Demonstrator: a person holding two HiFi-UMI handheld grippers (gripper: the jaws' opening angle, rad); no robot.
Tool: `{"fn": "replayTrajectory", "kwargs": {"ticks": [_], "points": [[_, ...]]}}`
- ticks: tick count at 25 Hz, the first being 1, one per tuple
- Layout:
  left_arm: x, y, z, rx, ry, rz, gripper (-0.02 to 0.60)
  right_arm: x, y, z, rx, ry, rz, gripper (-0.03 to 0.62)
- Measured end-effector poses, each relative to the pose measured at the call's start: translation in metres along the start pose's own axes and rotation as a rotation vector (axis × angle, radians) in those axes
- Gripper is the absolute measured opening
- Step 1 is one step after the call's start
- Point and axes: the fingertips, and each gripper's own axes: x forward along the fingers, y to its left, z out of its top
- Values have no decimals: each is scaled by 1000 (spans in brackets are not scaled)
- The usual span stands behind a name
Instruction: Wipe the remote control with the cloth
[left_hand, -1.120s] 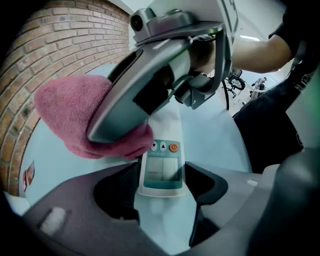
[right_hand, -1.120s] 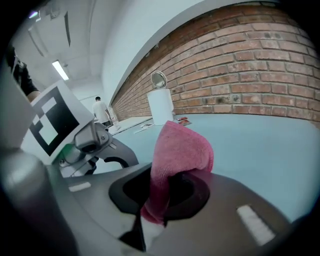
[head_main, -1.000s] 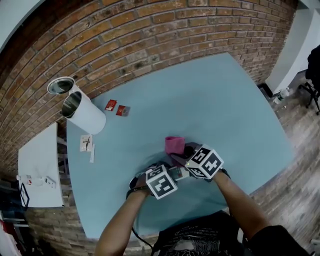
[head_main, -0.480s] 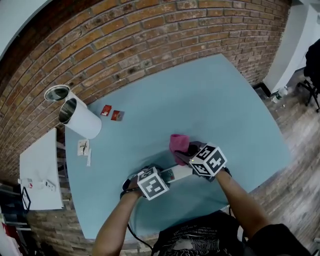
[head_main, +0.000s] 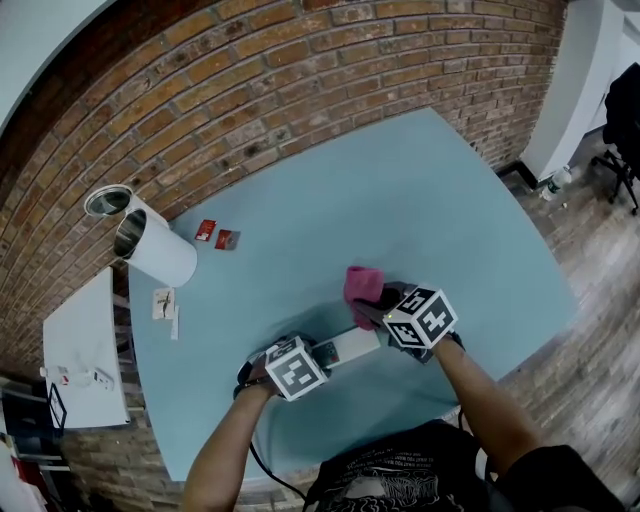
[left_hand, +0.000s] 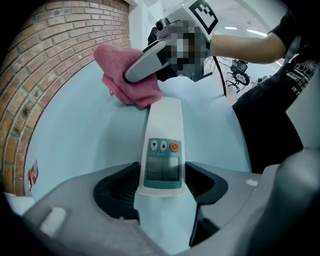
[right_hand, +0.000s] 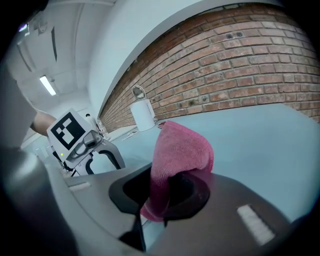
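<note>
Head view, remote control (head_main: 352, 345) end under left gripper (head_main: 322, 356), cloth (head_main: 361, 282) half hidden

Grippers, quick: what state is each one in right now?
The left gripper: jaws closed on the remote control.
The right gripper: jaws closed on the cloth.

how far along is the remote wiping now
Done: left gripper clamps the remote control, right gripper pinches the pink cloth. In hand: cloth sits at the remote's far end. Left: the button and display end, bare of cloth; amount wiped unclear.
</note>
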Motion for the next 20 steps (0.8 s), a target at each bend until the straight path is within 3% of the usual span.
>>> {"fn": "replayTrajectory", "kwargs": {"ticks": [5, 9, 14, 20], "points": [[-2, 0, -3, -35, -24, 11, 276, -15, -5, -1, 30, -48, -37, 66], [-7, -2, 3, -212, -77, -68, 278, -38, -15, -3, 87, -121, -78, 66], [-14, -13, 4, -513, -172, -307, 278, -57, -22, -13, 175, -213, -129, 66], [-31, -40, 27, -953, -452, -712, 276, -57, -10, -19, 193, -289, -163, 66]]}}
